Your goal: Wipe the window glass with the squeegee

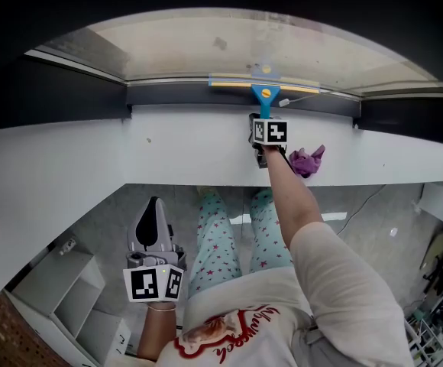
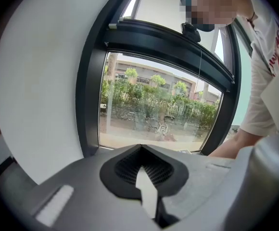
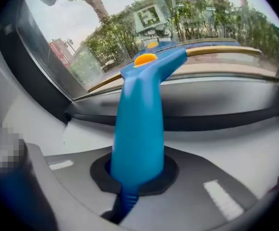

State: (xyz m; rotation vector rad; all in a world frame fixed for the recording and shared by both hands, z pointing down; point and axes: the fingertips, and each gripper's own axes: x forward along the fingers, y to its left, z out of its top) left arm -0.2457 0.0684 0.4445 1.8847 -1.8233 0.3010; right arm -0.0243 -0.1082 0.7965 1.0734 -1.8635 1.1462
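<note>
Right gripper (image 1: 266, 121), arm extended over the white sill (image 1: 114, 155), is clamped on the blue handle of the squeegee (image 1: 265, 94). The right gripper view confirms it: both jaws press the lower handle (image 3: 138, 124), which rises straight out from between them. The squeegee's blade (image 1: 263, 82), with a yellow strip along it, lies crosswise at the bottom edge of the window glass (image 1: 229, 44), just above the dark frame (image 1: 183, 95). It appears to touch the pane. An orange button (image 3: 145, 58) sits at the top of the handle. The gripper's marker cube is reflected in the glass.

Left gripper (image 1: 154, 209) is held low, well apart from the window, near the person's patterned trousers (image 1: 214, 243). Its jaws are together with nothing between them, and it points toward the window. A purple cloth (image 1: 308, 160) rests on the sill just beside the right forearm.
</note>
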